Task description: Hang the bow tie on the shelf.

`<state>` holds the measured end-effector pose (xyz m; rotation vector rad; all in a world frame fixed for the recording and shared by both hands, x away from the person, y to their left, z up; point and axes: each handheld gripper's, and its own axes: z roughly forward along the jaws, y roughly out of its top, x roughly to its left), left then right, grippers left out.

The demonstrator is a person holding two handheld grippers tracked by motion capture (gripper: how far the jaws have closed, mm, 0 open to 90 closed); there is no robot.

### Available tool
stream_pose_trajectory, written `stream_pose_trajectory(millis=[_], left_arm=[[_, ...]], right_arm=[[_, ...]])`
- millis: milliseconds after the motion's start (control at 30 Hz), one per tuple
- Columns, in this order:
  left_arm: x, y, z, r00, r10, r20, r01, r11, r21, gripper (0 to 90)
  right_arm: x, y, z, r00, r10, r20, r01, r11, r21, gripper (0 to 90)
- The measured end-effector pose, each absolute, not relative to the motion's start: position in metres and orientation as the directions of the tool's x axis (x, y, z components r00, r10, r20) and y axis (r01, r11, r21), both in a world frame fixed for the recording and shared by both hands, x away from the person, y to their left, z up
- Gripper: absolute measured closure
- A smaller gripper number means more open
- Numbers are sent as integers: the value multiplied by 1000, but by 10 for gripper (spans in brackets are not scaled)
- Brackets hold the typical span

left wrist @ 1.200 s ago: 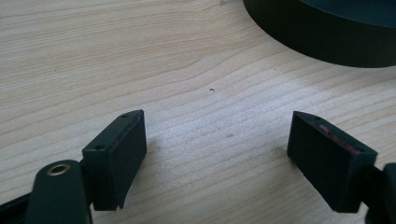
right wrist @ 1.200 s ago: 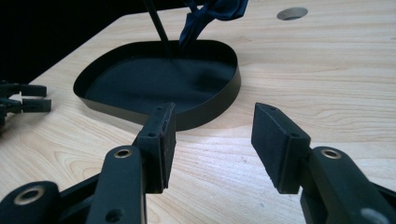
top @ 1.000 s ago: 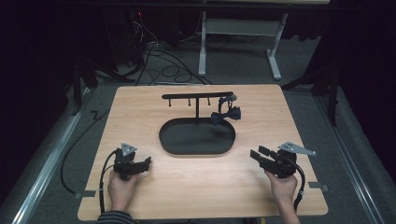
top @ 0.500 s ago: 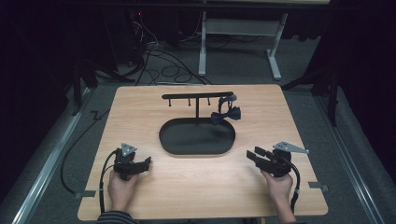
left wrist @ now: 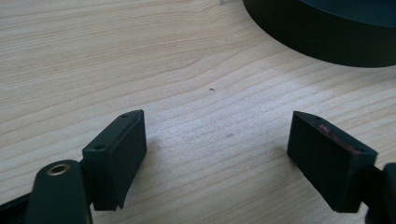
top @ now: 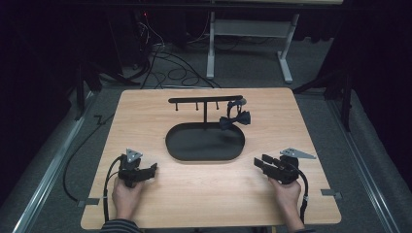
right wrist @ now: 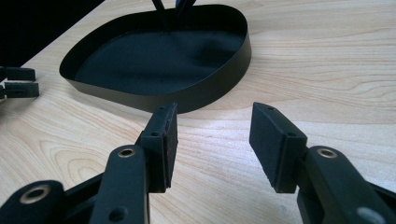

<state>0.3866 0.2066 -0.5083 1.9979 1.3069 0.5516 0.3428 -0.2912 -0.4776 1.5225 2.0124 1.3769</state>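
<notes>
The left tool point(top: 151, 168) is resting at lower left on the light wooden surface point(top: 145, 116), jaws apart, empty. The right tool point(top: 259, 162), lower right, is standing apart, empty, facing the black oval metal tray point(top: 205, 154) at centre frame.

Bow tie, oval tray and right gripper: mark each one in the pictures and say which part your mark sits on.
bow tie point(top: 234, 120), high view, on its centre knot.
oval tray point(right wrist: 210, 95), right gripper view, on its near outer wall.
right gripper point(right wrist: 212, 140), right gripper view, midway between its open jaws.
</notes>
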Motion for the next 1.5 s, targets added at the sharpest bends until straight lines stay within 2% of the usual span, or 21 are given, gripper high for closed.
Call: stream_pose_trajectory(millis=[633, 1033, 1500], left_arm=[[387, 207, -508, 407, 913, -15, 626, -267, 732, 201], [387, 207, -508, 407, 913, -15, 626, -267, 733, 201], [387, 207, -508, 407, 913, -15, 626, -267, 732, 201]], right_arm=[[357, -287, -488, -381, 873, 305, 633, 5, 774, 547], [362, -282, -493, -373, 900, 226, 630, 67, 773, 580], [365, -277, -498, -361, 913, 193, 642, 93, 761, 587]])
